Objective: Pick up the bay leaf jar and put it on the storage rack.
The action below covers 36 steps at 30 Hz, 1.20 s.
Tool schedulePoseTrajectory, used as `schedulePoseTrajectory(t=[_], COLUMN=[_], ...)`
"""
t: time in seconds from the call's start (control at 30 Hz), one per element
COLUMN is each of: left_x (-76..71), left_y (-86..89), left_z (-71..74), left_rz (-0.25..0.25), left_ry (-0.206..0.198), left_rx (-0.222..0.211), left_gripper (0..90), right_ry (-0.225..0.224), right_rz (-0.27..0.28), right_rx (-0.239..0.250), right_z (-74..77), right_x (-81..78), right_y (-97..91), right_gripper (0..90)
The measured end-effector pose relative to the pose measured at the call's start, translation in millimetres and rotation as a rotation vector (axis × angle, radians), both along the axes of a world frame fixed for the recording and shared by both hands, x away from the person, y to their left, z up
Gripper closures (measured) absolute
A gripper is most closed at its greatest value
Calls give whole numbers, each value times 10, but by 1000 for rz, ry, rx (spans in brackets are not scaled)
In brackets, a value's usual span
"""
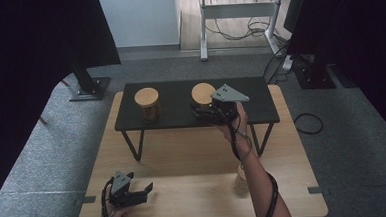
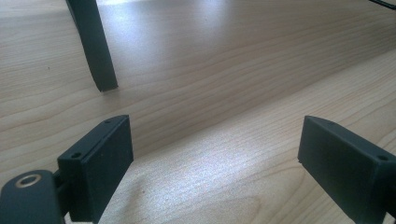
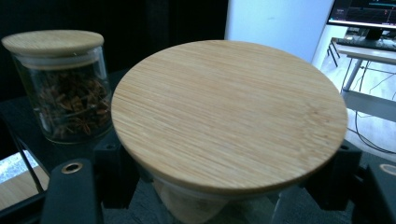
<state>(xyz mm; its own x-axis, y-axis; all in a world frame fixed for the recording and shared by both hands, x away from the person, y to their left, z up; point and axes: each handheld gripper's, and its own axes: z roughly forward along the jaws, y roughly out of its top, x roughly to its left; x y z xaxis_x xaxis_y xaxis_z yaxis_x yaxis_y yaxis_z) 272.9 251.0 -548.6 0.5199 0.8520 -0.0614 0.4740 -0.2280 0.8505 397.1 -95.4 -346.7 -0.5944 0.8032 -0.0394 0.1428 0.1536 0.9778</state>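
Note:
Two glass jars with round bamboo lids stand on a low black shelf point(image 1: 176, 120). My right gripper point(image 1: 201, 109) point(image 3: 224, 189) is shut on the right jar point(image 1: 203, 93) point(image 3: 229, 112), with a jaw on either side of the glass just below its lid. The left jar point(image 1: 147, 104) point(image 3: 63, 88) holds dark star-shaped spice and stands apart, untouched. My left gripper point(image 1: 146, 191) point(image 2: 215, 140) rests low over the wooden table point(image 1: 183, 154) near its front left corner. It is open, with nothing between its jaws.
The black shelf stands on thin legs point(image 2: 95, 51) at the back of the wooden table. A small pale object point(image 1: 241, 176) sits on the table beside the right forearm. Black curtains hang at both sides, and a desk frame with cables point(image 1: 236, 16) stands behind.

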Motion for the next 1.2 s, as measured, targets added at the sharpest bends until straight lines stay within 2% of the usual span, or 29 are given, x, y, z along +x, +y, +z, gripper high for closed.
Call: schedulePoseTrajectory(t=[0.37,0.47,0.6,1.2], left_x=[3,3,4,10], left_y=[2,1,-2,-11], left_z=[-1,-1,-1,-1], left_rz=[-2,-3,-5,-11], left_ry=[3,3,4,5], left_rx=[-3,-2,0,7], left_gripper=[95,95,95,94], right_ry=[28,32,33,36], right_rz=[-27,-53,-90,-92], right_rx=[-3,-4,-27,-35], right_z=[-68,-72,-53,-53], right_x=[70,86,91,67], right_y=[31,38,45,45], right_gripper=[248,240,237,212])
